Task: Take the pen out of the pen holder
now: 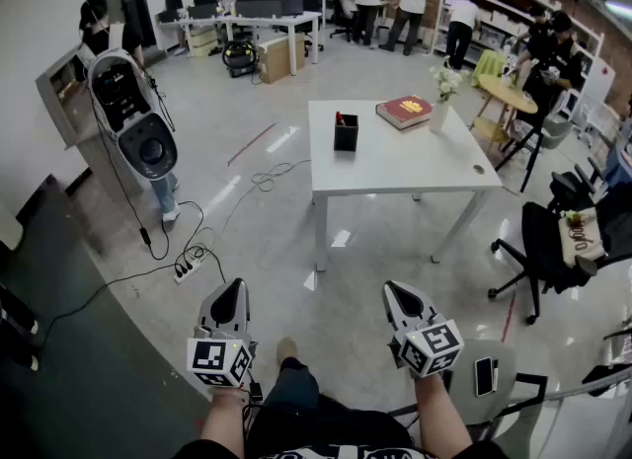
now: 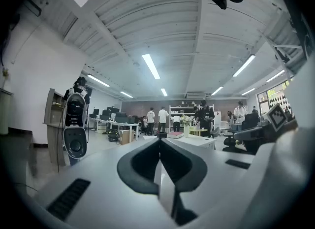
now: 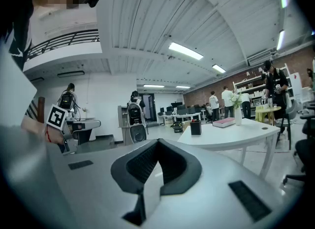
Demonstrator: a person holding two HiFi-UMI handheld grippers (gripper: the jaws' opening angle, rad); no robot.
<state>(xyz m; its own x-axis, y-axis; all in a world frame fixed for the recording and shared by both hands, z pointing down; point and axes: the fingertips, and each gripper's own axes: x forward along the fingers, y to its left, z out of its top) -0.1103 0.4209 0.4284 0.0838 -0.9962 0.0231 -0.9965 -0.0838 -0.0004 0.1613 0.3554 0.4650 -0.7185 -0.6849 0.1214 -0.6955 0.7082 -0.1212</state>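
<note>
A black pen holder [image 1: 346, 133] stands on the white table [image 1: 395, 163] near its far left corner, with a red-tipped pen [image 1: 340, 118] poking out of it. The same pen holder [image 3: 196, 127] shows small and distant in the right gripper view. Both grippers are held low in front of me, well short of the table. My left gripper [image 1: 229, 299] has its jaws together with nothing between them. My right gripper [image 1: 403, 299] is likewise shut and empty. In the left gripper view the pen holder [image 2: 161, 135] sits just above the closed jaw tips [image 2: 159, 140].
A red book [image 1: 404, 112] and a vase of flowers [image 1: 440, 102] lie on the table's far side. A black office chair [image 1: 538, 250] stands right of the table. Cables and a power strip [image 1: 186, 268] lie on the floor at left, beside a grey machine [image 1: 133, 126]. People stand at the back.
</note>
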